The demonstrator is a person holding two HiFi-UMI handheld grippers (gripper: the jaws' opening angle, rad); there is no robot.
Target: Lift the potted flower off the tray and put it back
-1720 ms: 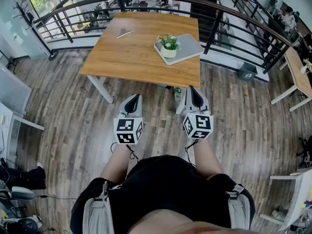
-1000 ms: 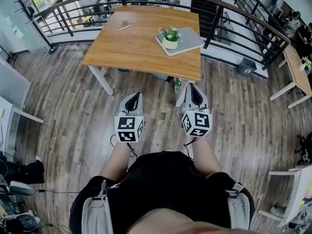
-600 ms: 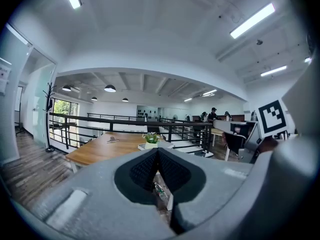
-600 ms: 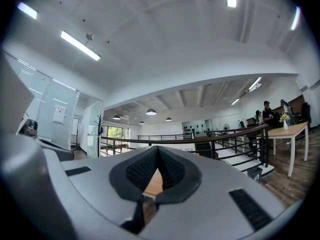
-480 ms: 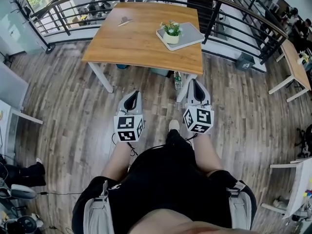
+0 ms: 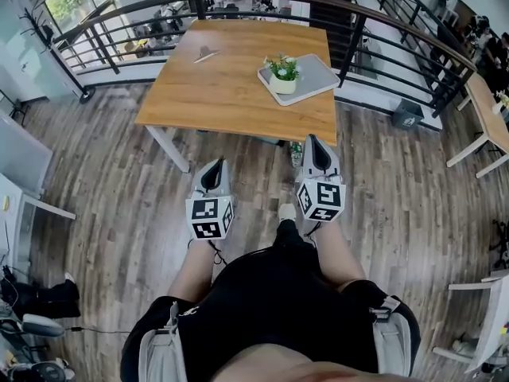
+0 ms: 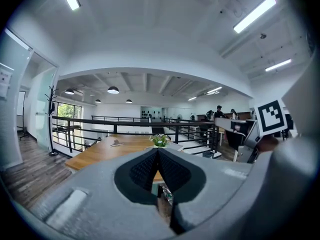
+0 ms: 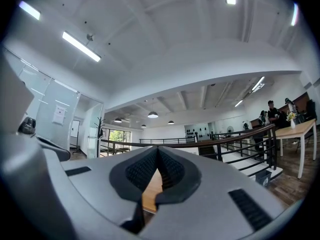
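Observation:
A small potted flower (image 6: 283, 75) in a cream pot stands on a grey tray (image 6: 315, 76) at the right end of a wooden table (image 6: 223, 86). In the left gripper view the potted flower (image 7: 160, 140) shows far ahead, just above the jaw tips. Both grippers are held over the wooden floor, well short of the table. My left gripper (image 6: 213, 165) is shut with nothing in it. My right gripper (image 6: 312, 140) is also shut and empty, near the table's front edge. In the right gripper view, my right gripper (image 8: 158, 148) has its pads meeting.
A small grey object (image 6: 205, 55) lies on the table's far left. A black railing (image 6: 374, 22) curves behind the table. A plastic bottle (image 6: 296, 148) stands on the floor under the table's front edge. A second table (image 6: 485, 110) is at the right.
The person has stepped toward the table, a foot now showing ahead of the body. Both grippers travelled along, still shut and side by side.

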